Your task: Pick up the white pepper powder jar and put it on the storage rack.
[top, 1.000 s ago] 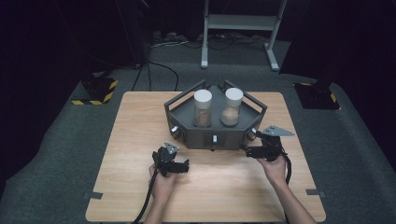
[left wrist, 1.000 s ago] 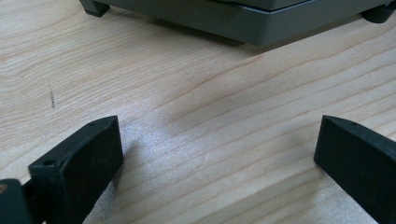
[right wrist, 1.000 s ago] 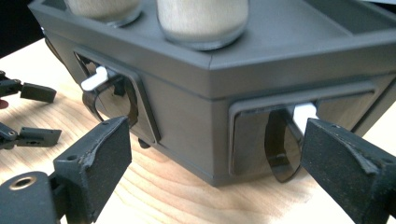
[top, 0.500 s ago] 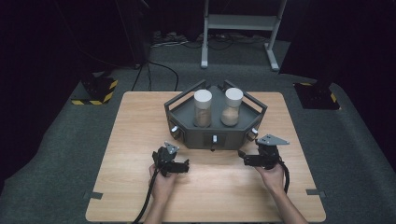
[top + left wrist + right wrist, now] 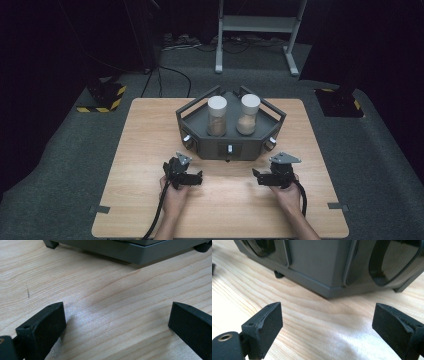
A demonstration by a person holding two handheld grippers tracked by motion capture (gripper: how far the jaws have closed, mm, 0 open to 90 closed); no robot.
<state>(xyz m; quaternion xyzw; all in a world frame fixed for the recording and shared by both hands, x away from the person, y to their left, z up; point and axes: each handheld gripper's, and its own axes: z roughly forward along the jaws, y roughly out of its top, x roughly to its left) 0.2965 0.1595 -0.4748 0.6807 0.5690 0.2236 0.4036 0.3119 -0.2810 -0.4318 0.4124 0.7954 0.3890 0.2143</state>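
Left gripper (image 5: 192, 176): your jaws gape wide, unmoved on the table (image 5: 150, 150).
Grey tray (image 5: 230, 145): mid-table, carrying two jars (image 5: 217, 116).
Right gripper (image 5: 264, 179): you've drawn it back toward yourself; jaws wide, holding nothing.

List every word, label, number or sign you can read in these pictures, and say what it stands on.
None can be read: no text shows on the dark grey angular tray, its two white-capped clear jars or the light wooden table.
The yellow-and-black striped floor base bears warning stripes, no words.
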